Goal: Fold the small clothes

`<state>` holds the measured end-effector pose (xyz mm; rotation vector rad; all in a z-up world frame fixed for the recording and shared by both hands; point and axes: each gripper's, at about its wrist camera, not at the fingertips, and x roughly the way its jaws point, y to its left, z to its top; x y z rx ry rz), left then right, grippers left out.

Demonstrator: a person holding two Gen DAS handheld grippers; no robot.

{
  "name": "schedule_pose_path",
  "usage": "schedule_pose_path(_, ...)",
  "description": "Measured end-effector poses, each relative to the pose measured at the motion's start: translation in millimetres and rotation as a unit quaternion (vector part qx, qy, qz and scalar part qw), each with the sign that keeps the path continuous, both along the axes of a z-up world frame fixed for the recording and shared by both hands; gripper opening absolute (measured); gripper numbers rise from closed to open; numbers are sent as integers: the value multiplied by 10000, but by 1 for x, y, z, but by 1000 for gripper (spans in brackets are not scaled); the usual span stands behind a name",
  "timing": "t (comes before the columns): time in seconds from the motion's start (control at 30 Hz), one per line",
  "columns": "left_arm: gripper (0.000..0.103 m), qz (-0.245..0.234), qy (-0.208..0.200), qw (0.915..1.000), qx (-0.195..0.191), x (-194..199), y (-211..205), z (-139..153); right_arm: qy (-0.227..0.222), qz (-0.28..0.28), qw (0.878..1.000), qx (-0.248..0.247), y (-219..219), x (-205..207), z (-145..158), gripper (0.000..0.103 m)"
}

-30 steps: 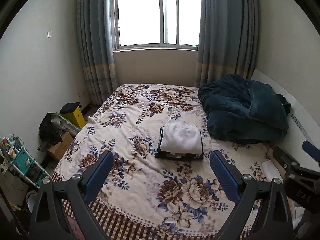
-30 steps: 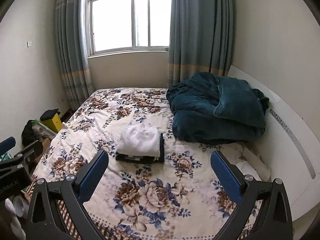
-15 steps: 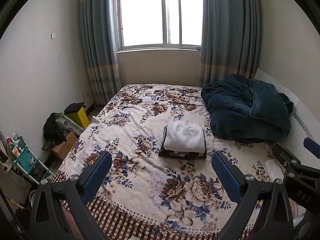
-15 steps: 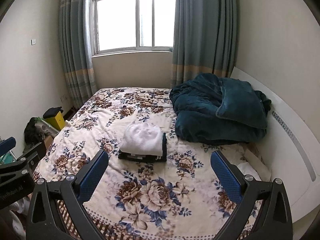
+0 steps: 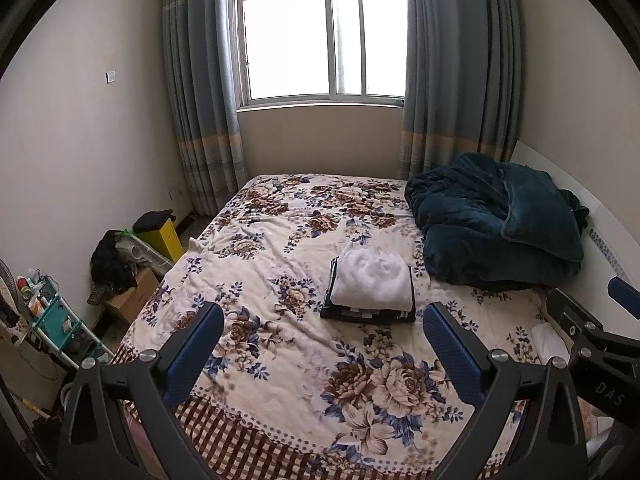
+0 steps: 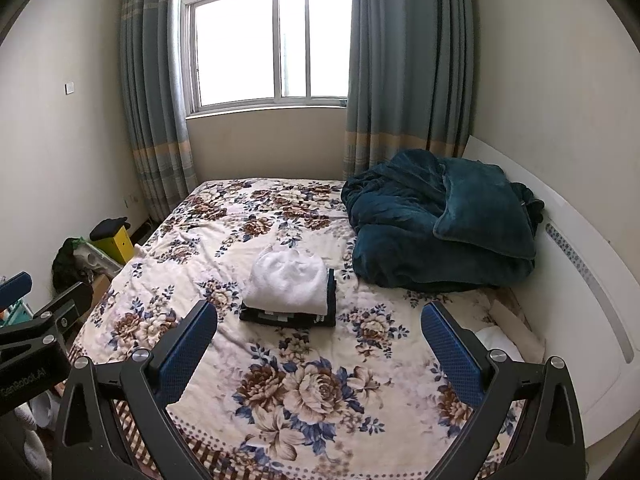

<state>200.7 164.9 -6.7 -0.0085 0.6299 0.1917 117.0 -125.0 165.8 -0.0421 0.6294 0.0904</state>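
Note:
A folded white garment (image 5: 374,278) (image 6: 288,280) lies on top of a folded dark garment (image 5: 366,314) (image 6: 294,318), stacked in the middle of the floral bed (image 5: 280,364) (image 6: 280,376). My left gripper (image 5: 322,344) is open and empty, held above the near end of the bed, well short of the stack. My right gripper (image 6: 318,342) is likewise open and empty, at about the same distance from the stack. Each gripper shows at the edge of the other's view.
A heaped dark teal blanket (image 5: 496,228) (image 6: 444,220) fills the bed's far right by the white headboard (image 6: 580,292). Left of the bed, on the floor, stand a yellow box (image 5: 166,236), a cardboard box (image 5: 134,300) and a teal rack (image 5: 56,324). A curtained window (image 5: 324,40) is behind.
Both grippers have drawn back and risen a little, so the stack looks smaller and farther. Both stay open; the clothes have not moved.

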Motion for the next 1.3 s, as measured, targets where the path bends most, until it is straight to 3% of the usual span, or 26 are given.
schedule_pose_path(1.3, 102, 6, 142, 9999, -43, 3, -11, -9, 137, 37, 9999, -6, -7, 2, -22, 103)
